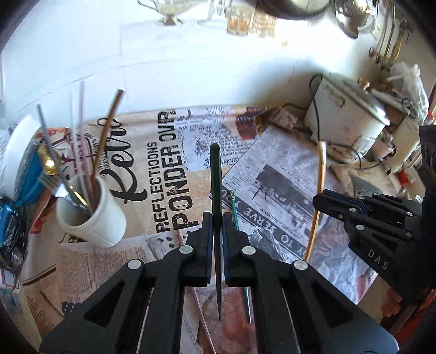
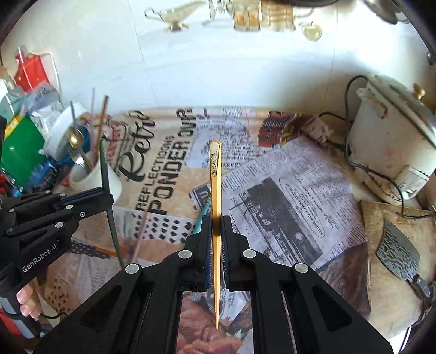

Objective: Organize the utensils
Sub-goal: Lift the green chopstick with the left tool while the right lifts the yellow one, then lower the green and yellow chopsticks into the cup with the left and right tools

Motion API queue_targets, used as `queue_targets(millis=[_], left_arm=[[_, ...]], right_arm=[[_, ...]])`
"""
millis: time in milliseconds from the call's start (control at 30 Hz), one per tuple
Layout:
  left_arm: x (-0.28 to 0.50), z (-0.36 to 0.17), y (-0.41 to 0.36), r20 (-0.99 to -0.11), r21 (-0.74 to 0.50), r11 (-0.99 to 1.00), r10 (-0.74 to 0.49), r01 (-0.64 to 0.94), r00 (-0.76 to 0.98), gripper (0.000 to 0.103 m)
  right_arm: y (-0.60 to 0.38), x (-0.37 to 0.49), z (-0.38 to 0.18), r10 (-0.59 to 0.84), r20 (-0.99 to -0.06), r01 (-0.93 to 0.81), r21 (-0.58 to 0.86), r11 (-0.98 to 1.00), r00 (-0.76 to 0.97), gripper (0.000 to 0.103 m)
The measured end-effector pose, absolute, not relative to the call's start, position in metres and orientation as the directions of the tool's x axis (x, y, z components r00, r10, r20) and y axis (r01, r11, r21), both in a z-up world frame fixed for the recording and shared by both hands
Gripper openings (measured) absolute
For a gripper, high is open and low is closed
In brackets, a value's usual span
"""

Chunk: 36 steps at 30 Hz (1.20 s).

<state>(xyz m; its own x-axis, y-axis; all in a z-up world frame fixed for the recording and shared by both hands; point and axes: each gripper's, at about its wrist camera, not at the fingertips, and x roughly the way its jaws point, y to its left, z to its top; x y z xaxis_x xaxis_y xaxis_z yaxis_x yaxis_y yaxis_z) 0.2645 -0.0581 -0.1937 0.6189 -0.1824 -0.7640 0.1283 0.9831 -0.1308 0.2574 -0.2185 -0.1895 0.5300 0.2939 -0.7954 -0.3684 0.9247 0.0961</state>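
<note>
My left gripper (image 1: 217, 217) is shut on a dark green chopstick (image 1: 215, 174), held upright above the newspaper-covered table. My right gripper (image 2: 217, 220) is shut on a gold chopstick (image 2: 215, 174); this gripper also shows in the left wrist view (image 1: 318, 201) with the gold chopstick (image 1: 318, 174). The left gripper (image 2: 106, 194) and dark chopstick (image 2: 105, 163) appear in the right wrist view. A white cup (image 1: 95, 215) at left holds several chopsticks, straws and a spoon; it also shows in the right wrist view (image 2: 84, 174). A teal chopstick (image 1: 235, 209) and a pink one (image 2: 140, 234) lie on the paper.
A white rice cooker (image 2: 387, 141) with cord stands at the right. A cleaver (image 2: 397, 250) lies on a wooden board (image 2: 381, 299). Blue packets, a green box (image 2: 19, 149) and clutter crowd the left. Glassware (image 2: 245, 16) lines the back wall.
</note>
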Motion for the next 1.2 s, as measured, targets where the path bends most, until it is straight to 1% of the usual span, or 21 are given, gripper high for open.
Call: queue_targets(millis=[400, 600, 633, 733, 967, 1200], left_arm=[[0.222, -0.155, -0.031, -0.668, -0.161, 0.984, -0.169, 0.081, 0.724, 0.005], [0.215, -0.128, -0.008, -0.616, -0.162, 0.986, -0.136, 0.044, 0.776, 0.005], [0.214, -0.123, -0.003, -0.607, -0.164, 0.986, -0.128, 0.034, 0.784, 0.005], [0.213, -0.110, 0.014, -0.584, -0.176, 0.984, -0.110, 0.007, 0.804, 0.005], [0.211, -0.081, 0.051, -0.536, -0.157, 0.984, -0.017, -0.080, 0.844, 0.005], [0.217, -0.063, 0.087, -0.509, -0.161, 0.972, 0.064, -0.169, 0.858, 0.005]], right_arm=[[-0.207, 0.232, -0.151, 0.329, -0.712, -0.373, 0.103, 0.922, 0.620, 0.006], [-0.190, 0.232, -0.126, 0.378, -0.667, -0.413, 0.114, 0.904, 0.642, 0.006], [-0.187, 0.233, -0.122, 0.404, -0.644, -0.407, 0.154, 0.900, 0.649, 0.006], [-0.177, 0.234, -0.107, 0.430, -0.616, -0.434, 0.154, 0.888, 0.660, 0.006], [-0.144, 0.240, -0.071, 0.508, -0.541, -0.520, 0.147, 0.842, 0.670, 0.006], [-0.105, 0.252, -0.053, 0.585, -0.504, -0.606, 0.144, 0.782, 0.636, 0.006]])
